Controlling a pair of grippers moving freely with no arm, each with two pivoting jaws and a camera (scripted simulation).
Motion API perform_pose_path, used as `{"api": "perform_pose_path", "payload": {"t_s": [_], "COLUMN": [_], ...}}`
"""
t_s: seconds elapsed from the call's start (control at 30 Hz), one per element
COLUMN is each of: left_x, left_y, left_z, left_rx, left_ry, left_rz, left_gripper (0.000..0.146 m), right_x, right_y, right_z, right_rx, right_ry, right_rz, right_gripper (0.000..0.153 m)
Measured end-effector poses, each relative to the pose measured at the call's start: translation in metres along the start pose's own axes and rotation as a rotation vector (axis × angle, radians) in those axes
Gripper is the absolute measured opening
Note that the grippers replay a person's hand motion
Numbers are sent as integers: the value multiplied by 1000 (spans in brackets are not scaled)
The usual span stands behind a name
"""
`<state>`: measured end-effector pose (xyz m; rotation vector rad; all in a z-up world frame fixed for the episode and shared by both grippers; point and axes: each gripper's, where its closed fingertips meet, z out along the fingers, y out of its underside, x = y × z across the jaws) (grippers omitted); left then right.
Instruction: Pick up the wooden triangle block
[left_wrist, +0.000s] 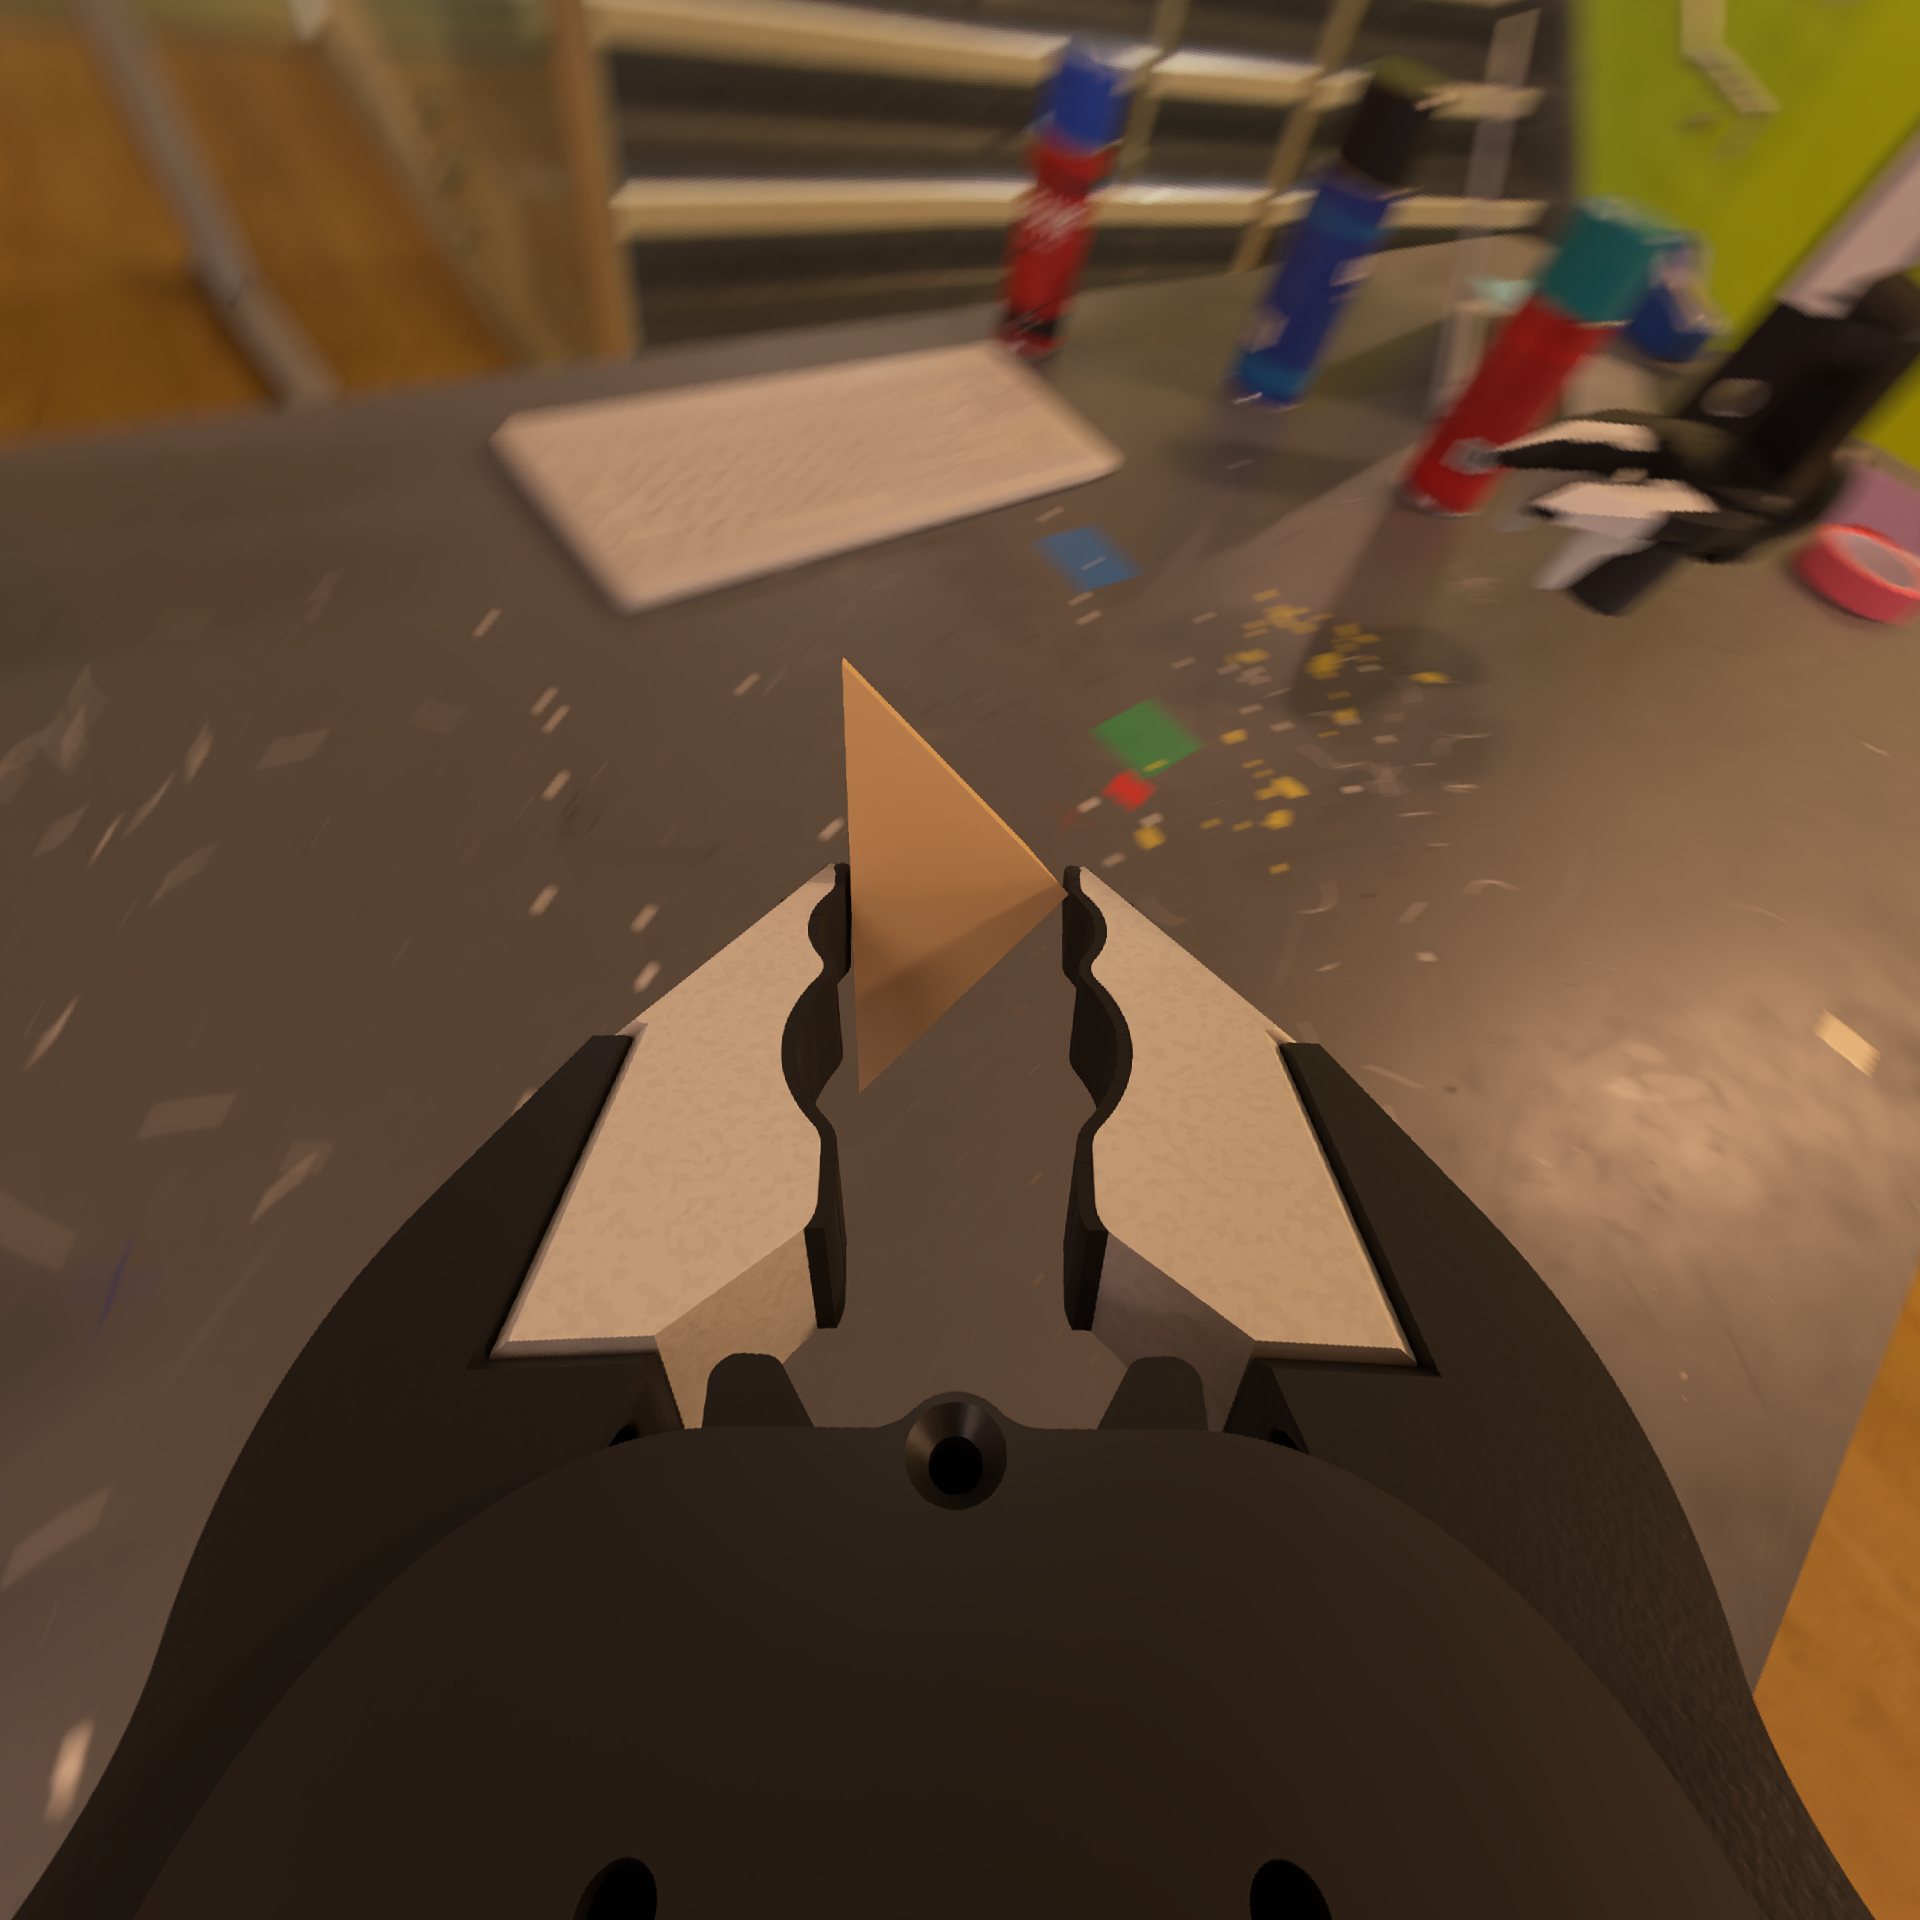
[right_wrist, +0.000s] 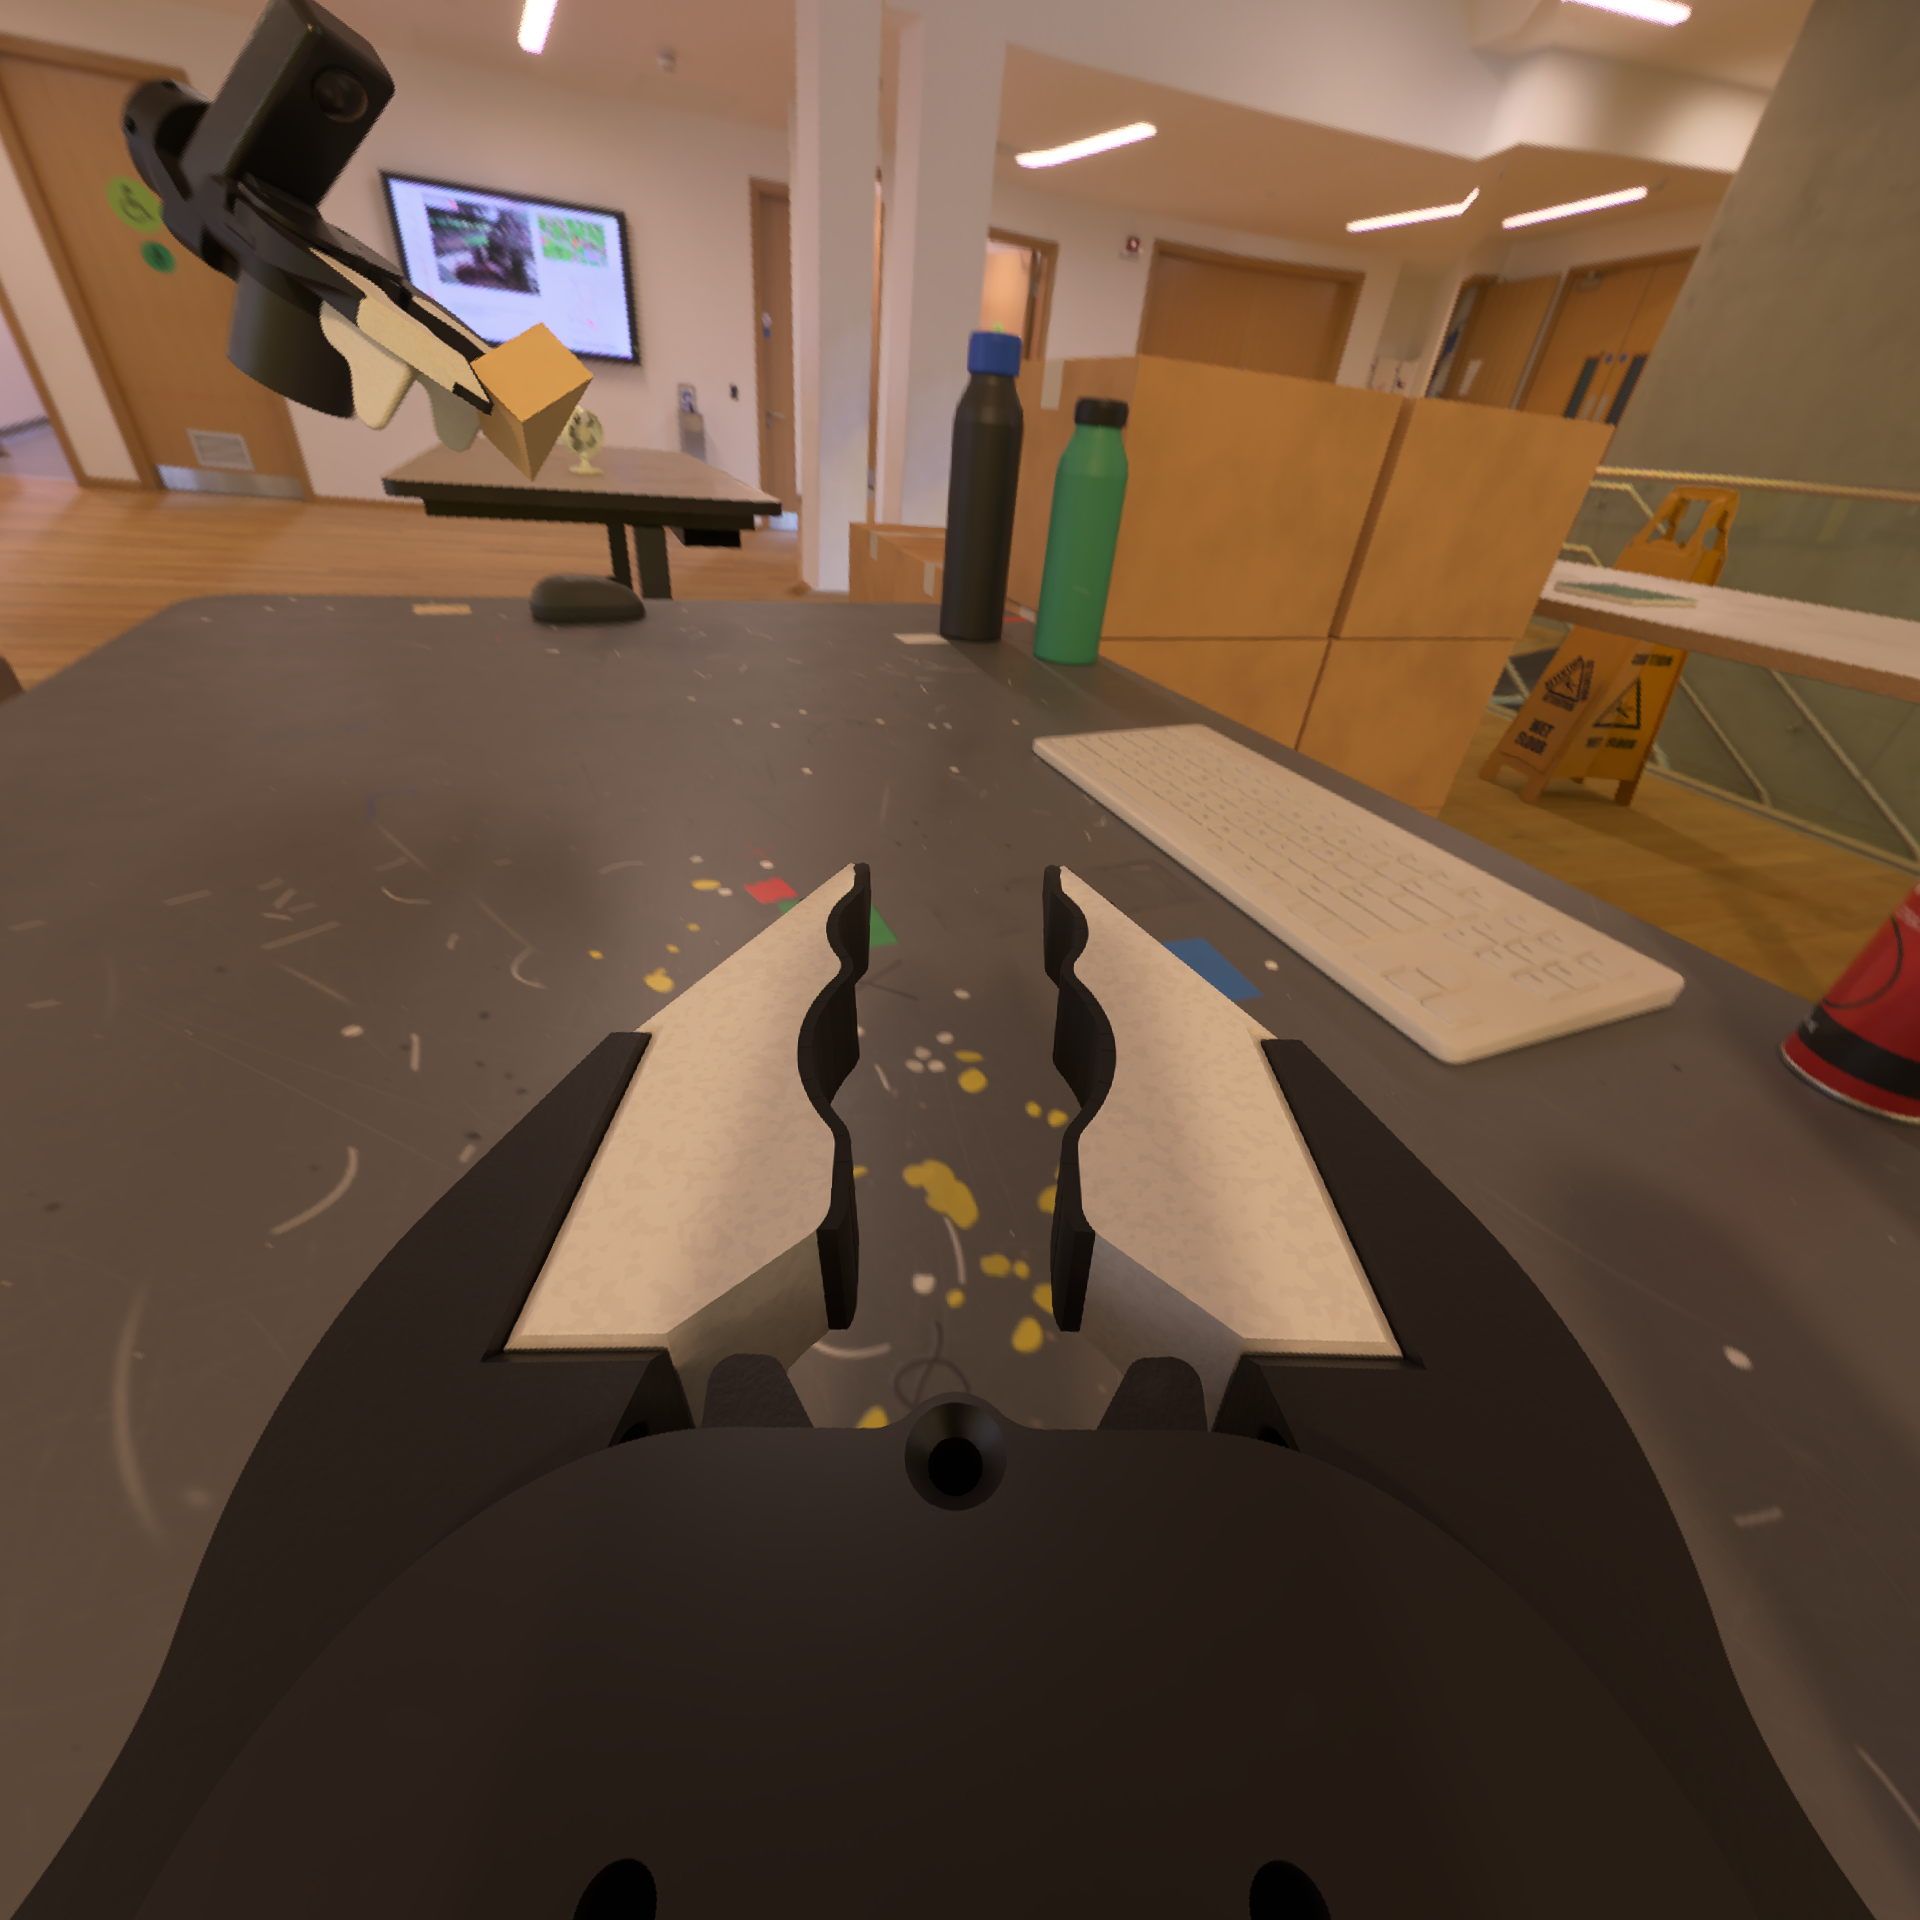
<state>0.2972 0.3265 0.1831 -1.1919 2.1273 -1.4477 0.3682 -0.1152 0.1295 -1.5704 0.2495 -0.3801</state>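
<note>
The wooden triangle block is a tan wedge held between the fingers of my left gripper, well above the dark grey table. The right wrist view shows the block in the air at the upper left, gripped at the tips of the left gripper. My right gripper is open and empty, low over the paint-speckled table. It also shows in the left wrist view at the far right.
A white keyboard lies on the table's right side. A black bottle and a green bottle stand at the far edge, near a dark mouse. A red cup sits at the right edge. A pink tape roll lies near the right gripper.
</note>
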Motion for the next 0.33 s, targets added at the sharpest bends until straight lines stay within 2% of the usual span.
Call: {"api": "perform_pose_path", "payload": {"t_s": [0.1, 0.2, 0.33], "left_x": [69, 142, 220], "left_y": [-26, -34, -30], "left_z": [19, 57, 110], "left_rx": [107, 178, 253], "left_ry": [183, 337, 532], "left_rz": [185, 353, 459], "left_gripper": [41, 41, 41], "right_x": [-16, -40, -78], "right_y": [-22, -50, -75], "right_z": [3, 14, 35], "right_rx": [57, 142, 175], "right_ry": [-46, -130, -267], "right_rz": [16, 91, 168], "right_gripper": [33, 34, 41]}}
